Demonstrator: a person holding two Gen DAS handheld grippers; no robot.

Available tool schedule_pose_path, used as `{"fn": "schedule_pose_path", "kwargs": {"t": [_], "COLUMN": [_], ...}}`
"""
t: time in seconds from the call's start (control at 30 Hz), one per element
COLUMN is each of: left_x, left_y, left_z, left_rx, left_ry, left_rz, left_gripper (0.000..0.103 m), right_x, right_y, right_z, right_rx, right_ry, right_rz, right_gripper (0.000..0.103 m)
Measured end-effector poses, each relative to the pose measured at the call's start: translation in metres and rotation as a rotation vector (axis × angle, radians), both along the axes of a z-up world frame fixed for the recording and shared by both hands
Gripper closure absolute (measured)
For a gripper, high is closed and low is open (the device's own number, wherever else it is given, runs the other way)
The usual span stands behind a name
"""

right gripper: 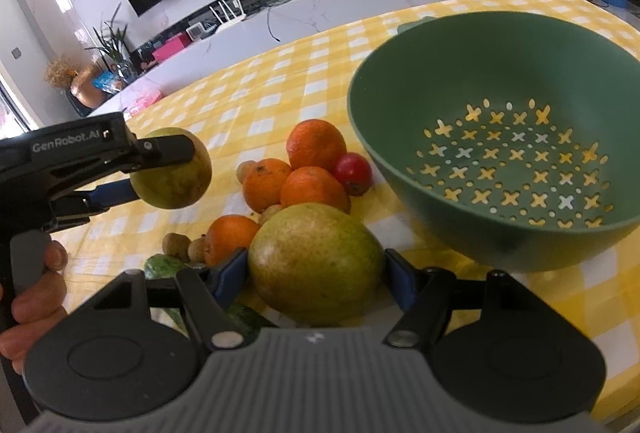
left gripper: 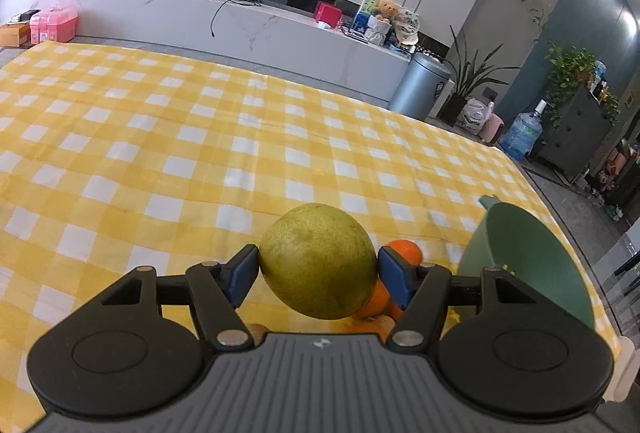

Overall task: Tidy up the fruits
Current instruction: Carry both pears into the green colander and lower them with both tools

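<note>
Both round speckled pears (right gripper: 316,265) clamped; perforated green plastic colander (right gripper: 500,137) beside.

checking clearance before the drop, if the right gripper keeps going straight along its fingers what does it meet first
The right gripper is shut on a green-yellow fruit, so that fruit leads. Straight ahead lies the pile of oranges; it would likely meet those first, not the green colander off to the right. Depth is unclear.

Black left tongs (right gripper: 192,173) marked "GenRobot.AI", with blue pads, silver screws and a ribbed grey housing; the right tongs (right gripper: 316,269) match.
</note>
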State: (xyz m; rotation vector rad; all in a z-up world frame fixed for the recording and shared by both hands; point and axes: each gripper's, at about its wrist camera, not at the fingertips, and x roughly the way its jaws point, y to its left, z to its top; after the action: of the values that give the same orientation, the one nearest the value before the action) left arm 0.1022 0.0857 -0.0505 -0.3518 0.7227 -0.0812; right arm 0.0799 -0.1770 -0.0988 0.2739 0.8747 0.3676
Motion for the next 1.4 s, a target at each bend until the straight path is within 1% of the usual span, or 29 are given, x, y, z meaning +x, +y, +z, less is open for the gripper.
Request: {"fn": "schedule_pose_path", "kwargs": {"t": [0.2,0.33,0.47,0.67,0.87,0.97,1.07,1.17,1.3,1.4], "left_x": [-0.016,-0.026,-0.034,-0.039,-0.028,-0.017,-0.005,0.007,0.021,0.029], "left_y": [-0.003,-0.009,-0.023,-0.052,-0.085,-0.104,-0.123,-0.141,-0.161,-0.173], "left_z": [0.017,0.033,0.05,0.071,0.081,0.08,0.075,0.069,0.059,0.049], "left_rx": [-0.013,-0.022,-0.012,0.007,0.005,0.02,0.053,0.093,0.157,0.212], "left_ry": [-0.003,-0.024,-0.04,-0.051,-0.044,-0.016,0.024,0.046,0.115,0.144], "left_rz": [-0.012,-0.018,-0.038,-0.094,-0.163,-0.207,-0.253,-0.29,-0.344,-0.365], "left_gripper": [0.028,0.028,0.028,0.028,0.028,0.028,0.029,0.029,0.029,0.029], "right_x": [-0.018,-0.03,-0.039,-0.04,-0.028,-0.015,0.002,0.019,0.04,0.051], "right_y": [0.003,-0.004,-0.014,-0.042,-0.077,-0.093,-0.107,-0.116,-0.121,-0.119], "right_z": [0.022,0.04,0.061,0.09,0.107,0.107,0.101,0.091,0.076,0.068], "right_rx": [-0.021,-0.023,-0.034,-0.099,-0.191,-0.234,-0.29,-0.334,-0.366,-0.381], "right_ry": [-0.107,-0.144,-0.186,-0.223,-0.215,-0.188,-0.137,-0.1,-0.043,-0.009], "right_rz": [0.052,0.067,0.066,0.052,0.055,0.072,0.1,0.166,0.224,0.252], "right_gripper": [0.034,0.034,0.034,0.034,0.034,0.034,0.034,0.034,0.034,0.034]}}
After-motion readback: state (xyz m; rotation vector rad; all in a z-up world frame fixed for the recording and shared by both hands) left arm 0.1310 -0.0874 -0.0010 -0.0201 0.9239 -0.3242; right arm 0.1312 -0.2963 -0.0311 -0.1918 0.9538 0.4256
